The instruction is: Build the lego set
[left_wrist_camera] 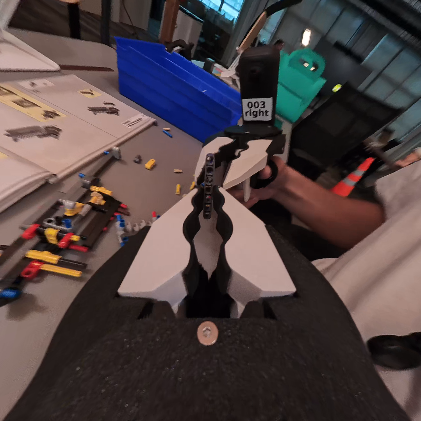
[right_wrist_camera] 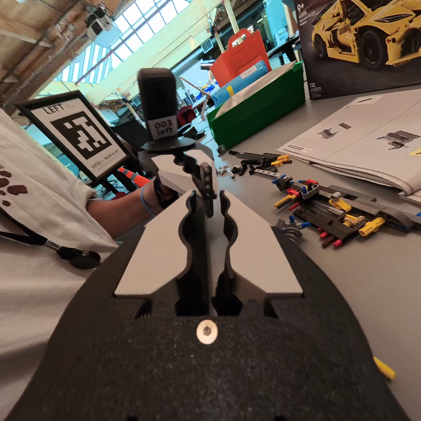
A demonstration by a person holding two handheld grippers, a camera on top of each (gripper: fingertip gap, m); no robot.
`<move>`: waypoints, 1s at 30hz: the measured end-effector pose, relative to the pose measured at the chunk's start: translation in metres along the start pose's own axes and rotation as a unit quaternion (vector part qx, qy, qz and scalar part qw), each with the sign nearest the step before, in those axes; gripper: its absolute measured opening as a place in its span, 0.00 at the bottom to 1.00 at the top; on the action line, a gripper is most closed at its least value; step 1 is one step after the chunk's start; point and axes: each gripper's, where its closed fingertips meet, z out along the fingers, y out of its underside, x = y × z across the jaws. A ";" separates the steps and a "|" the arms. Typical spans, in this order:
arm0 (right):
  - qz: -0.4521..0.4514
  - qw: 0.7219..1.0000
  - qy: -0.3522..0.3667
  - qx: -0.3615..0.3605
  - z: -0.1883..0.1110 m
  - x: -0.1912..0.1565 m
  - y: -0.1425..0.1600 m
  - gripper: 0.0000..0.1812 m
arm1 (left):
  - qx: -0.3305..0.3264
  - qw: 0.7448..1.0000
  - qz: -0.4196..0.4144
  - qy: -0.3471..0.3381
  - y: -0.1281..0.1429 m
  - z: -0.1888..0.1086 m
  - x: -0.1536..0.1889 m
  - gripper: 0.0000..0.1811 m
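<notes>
A dark Lego beam with a row of holes [left_wrist_camera: 208,189] stands upright between the two grippers, above the table. My left gripper [left_wrist_camera: 207,193] is shut on its lower half. In the right wrist view the same beam [right_wrist_camera: 208,189] hangs from the left gripper [right_wrist_camera: 202,180], and its lower end sits in the gap between my right gripper's [right_wrist_camera: 208,194] fingertips. My right gripper is open and does not clamp it. It also shows in the left wrist view [left_wrist_camera: 210,183], right behind the beam. A partly built black, yellow and red assembly [left_wrist_camera: 68,225] [right_wrist_camera: 337,211] lies on the grey table.
An open instruction booklet [left_wrist_camera: 57,136] [right_wrist_camera: 364,148] lies beside the assembly. A blue bin [left_wrist_camera: 173,91], a green bin [right_wrist_camera: 257,116] and the set's box [right_wrist_camera: 364,45] stand at the back. Small loose parts [left_wrist_camera: 150,164] [right_wrist_camera: 250,164] are scattered about. A person's arms [left_wrist_camera: 319,205] hold the grippers. My two grippers' fingertips are within a few centimetres of each other.
</notes>
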 end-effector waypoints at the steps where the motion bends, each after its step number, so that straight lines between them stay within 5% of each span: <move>1: 0.005 1.000 -0.009 0.005 0.000 -0.002 -0.001 0.12 | 0.005 1.000 -0.025 0.018 -0.001 0.001 0.003 0.04; 7: 0.058 0.995 -0.069 0.052 -0.001 -0.013 -0.008 0.04 | 0.010 0.991 -0.096 0.089 0.004 0.006 0.019 0.04; 11: 0.101 0.991 -0.057 0.066 -0.003 -0.002 -0.010 0.04 | 0.010 0.994 -0.092 0.051 0.008 0.009 0.010 0.04; 14: 0.124 0.986 -0.074 0.085 -0.004 -0.005 -0.016 0.04 | -0.017 0.994 -0.097 0.054 0.018 0.014 0.012 0.14; 16: 0.121 0.988 -0.060 0.081 -0.001 -0.002 -0.014 0.04 | -0.009 0.992 -0.107 0.070 0.018 0.016 0.018 0.04; 23: 0.119 0.988 -0.064 0.080 -0.002 -0.007 -0.009 0.04 | -0.007 0.986 -0.145 0.087 0.019 0.021 0.023 0.04; 25: 0.105 0.991 -0.030 0.076 -0.005 0.001 -0.008 0.04 | -0.017 0.992 -0.120 0.045 0.023 0.020 0.011 0.05; 30: 0.126 0.981 0.145 -0.025 -0.023 0.057 0.016 0.04 | -0.153 0.974 0.037 -0.160 0.052 0.008 -0.054 0.38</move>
